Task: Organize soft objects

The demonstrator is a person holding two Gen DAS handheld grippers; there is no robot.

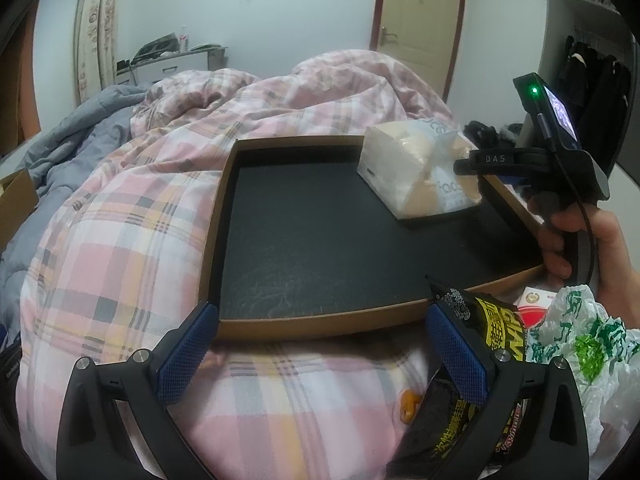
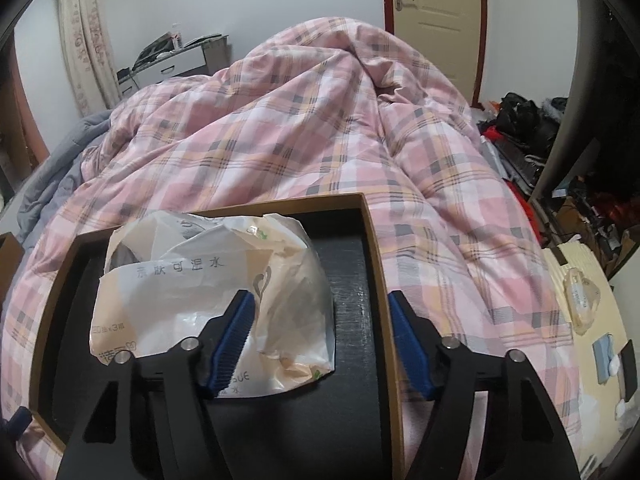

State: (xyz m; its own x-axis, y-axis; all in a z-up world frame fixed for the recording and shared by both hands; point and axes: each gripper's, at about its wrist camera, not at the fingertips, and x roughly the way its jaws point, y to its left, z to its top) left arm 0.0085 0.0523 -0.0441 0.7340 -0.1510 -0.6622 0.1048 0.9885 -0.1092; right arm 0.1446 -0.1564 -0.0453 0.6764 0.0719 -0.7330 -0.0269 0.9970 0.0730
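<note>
A: Where is the tissue pack (image 1: 416,172)?

B: In the brown box lid (image 1: 224,184) with the black lining, which lies on the pink plaid duvet (image 1: 120,220). From the left wrist view the pack sits at the lid's far right corner, against the right wall.

A: And the right gripper (image 2: 320,344)?

B: Released, fingers spread wide. Its left finger is in front of the pack's wrapper (image 2: 200,280); whether it touches, I cannot tell. The right finger is over the lid's right rim. From the left wrist view the gripper (image 1: 532,160) reaches in from the right, tip at the pack.

A: The left gripper (image 1: 320,344)?

B: Also spread, holding nothing, low over the duvet at the lid's near edge. Just beside its right finger lies a black and yellow snack bag (image 1: 480,340), and further right a white bag with green print (image 1: 580,344).
</note>
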